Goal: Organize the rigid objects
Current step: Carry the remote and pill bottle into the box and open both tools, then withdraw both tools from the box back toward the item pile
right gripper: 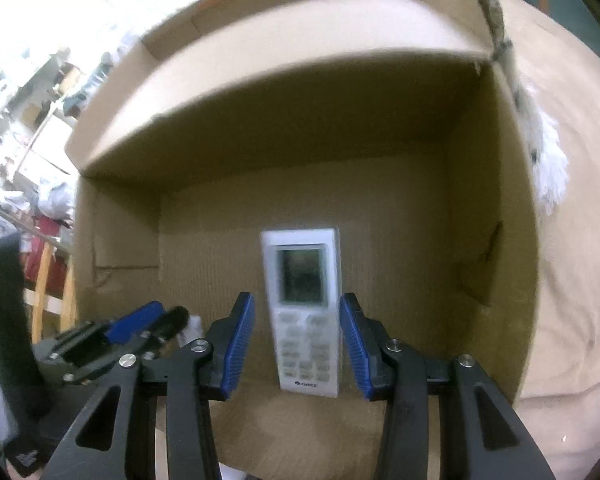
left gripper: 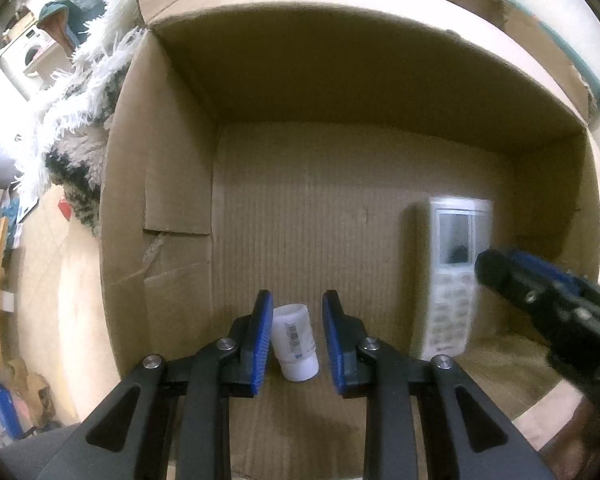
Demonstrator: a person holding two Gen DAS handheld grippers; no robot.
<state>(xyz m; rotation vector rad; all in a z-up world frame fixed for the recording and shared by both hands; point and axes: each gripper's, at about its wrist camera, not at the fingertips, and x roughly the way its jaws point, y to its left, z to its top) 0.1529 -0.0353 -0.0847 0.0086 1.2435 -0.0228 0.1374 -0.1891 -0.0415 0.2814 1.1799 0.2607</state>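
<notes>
White remote (right gripper: 303, 312), grey screen up top, button rows below, GREE logo at its bottom edge, lies flat on cardboard box (right gripper: 480, 208) floor between my right tool (right gripper: 298, 344) pads, spread, not touching. Small white bottle (left gripper: 294, 342) with barcode label, text unreadable, sits between my left tool (left gripper: 296, 340) pads; left pad touches it, right pad stands clear. Shaggy white rug (left gripper: 80, 92) beside box.

Matt corrugated cardboard box (left gripper: 160, 184), ribbed floor. At three o'clock, glossy white plastic remote (right gripper: 302, 312). Smooth white plastic bottle (left gripper: 294, 342). Shaggy white rug (left gripper: 80, 92) at ten o'clock.
</notes>
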